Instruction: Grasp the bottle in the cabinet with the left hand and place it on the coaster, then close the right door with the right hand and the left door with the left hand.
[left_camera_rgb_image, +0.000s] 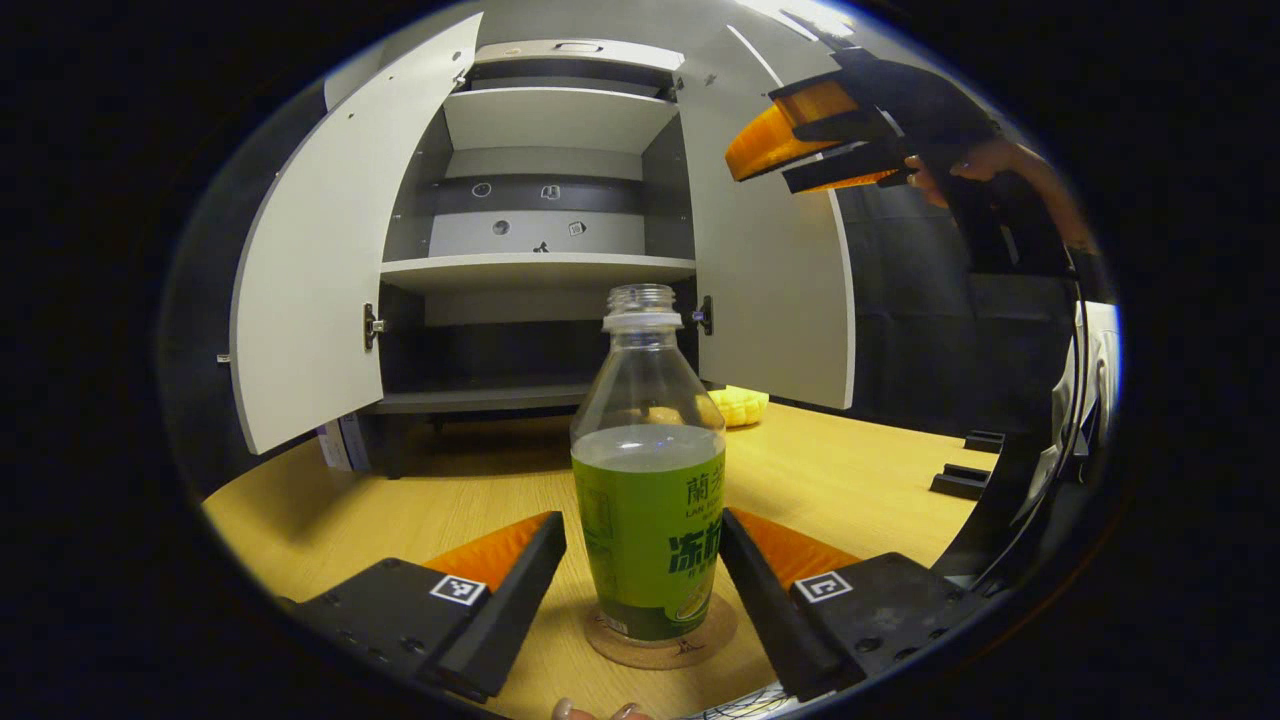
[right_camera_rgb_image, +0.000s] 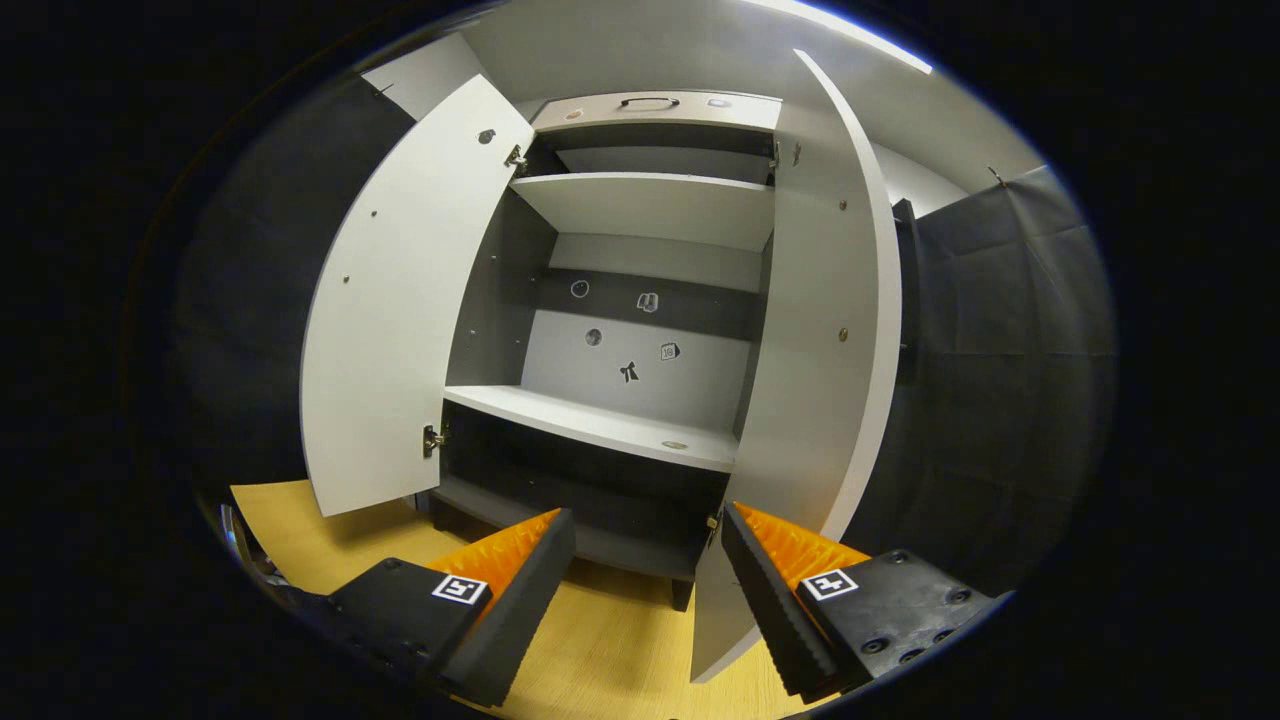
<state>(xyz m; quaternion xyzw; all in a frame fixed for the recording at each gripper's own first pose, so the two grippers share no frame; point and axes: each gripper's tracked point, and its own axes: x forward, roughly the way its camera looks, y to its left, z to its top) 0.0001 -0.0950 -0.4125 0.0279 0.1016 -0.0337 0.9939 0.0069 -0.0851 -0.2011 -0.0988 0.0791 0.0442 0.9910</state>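
Observation:
A clear bottle (left_camera_rgb_image: 648, 500) with a green label and no cap stands upright on a round cork coaster (left_camera_rgb_image: 662, 640) on the wooden table (left_camera_rgb_image: 400, 500). My left gripper (left_camera_rgb_image: 643, 525) is open, its fingers flanking the bottle with a small gap on each side. Behind it the grey cabinet (left_camera_rgb_image: 540, 265) has its left door (left_camera_rgb_image: 310, 270) and right door (left_camera_rgb_image: 770, 290) swung open. A hand holds my right gripper (left_camera_rgb_image: 790, 140) high by the right door's top. In the right gripper view, my right gripper (right_camera_rgb_image: 648, 530) is open just before the right door (right_camera_rgb_image: 820, 330), with the left door (right_camera_rgb_image: 400, 300) open too.
A yellow object (left_camera_rgb_image: 738, 405) lies on the table by the cabinet's foot under the right door. Two low black pieces (left_camera_rgb_image: 965, 478) sit at the table's right. Fingertips (left_camera_rgb_image: 600, 712) show at the bottom edge. The cabinet shelves (right_camera_rgb_image: 600, 420) are bare.

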